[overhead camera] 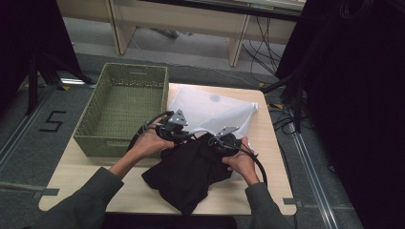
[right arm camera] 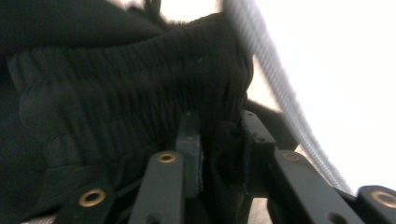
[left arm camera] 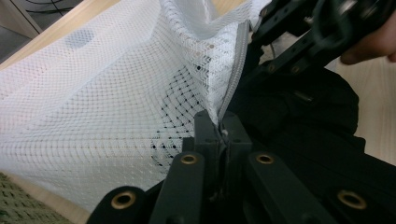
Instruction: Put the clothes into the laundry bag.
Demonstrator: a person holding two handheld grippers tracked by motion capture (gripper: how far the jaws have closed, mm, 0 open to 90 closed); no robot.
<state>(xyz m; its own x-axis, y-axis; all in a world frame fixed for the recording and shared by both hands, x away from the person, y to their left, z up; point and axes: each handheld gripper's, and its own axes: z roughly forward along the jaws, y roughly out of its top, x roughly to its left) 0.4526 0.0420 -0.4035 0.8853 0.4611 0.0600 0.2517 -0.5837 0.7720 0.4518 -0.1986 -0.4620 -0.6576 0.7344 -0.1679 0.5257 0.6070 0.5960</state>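
- Work in hand, as judged: loading a black garment [overhead camera: 191,174] into a white mesh laundry bag [overhead camera: 210,112] on the worktop [overhead camera: 71,179].
- Left gripper [overhead camera: 184,131]: jaws together, clamped on the zipper edge of the bag's mouth; the left gripper view shows the grey zipper tape [left arm camera: 233,79] running straight into the pinch, mesh lifted and opened above it.
- Right gripper [overhead camera: 224,142]: jaws clamped on a bunched fold of the garment's ribbed band [right arm camera: 140,102], with cloth packed between the pads.
- Location: the garment lies mostly outside the bag, spread on the near worktop, its upper edge at the bag mouth. The bag lies flat behind it, just beside a green woven basket [overhead camera: 124,109].
- Advice for the step:
  - Keep the left gripper raised so the mouth gapes rather than sagging shut.
  - Drive the held fold well past the zipper before letting go; a shallow release would likely slide back out.
  - Keep cloth clear of the zipper teeth to avoid snagging.
  - Expect several feeds, since most of the garment trails behind.
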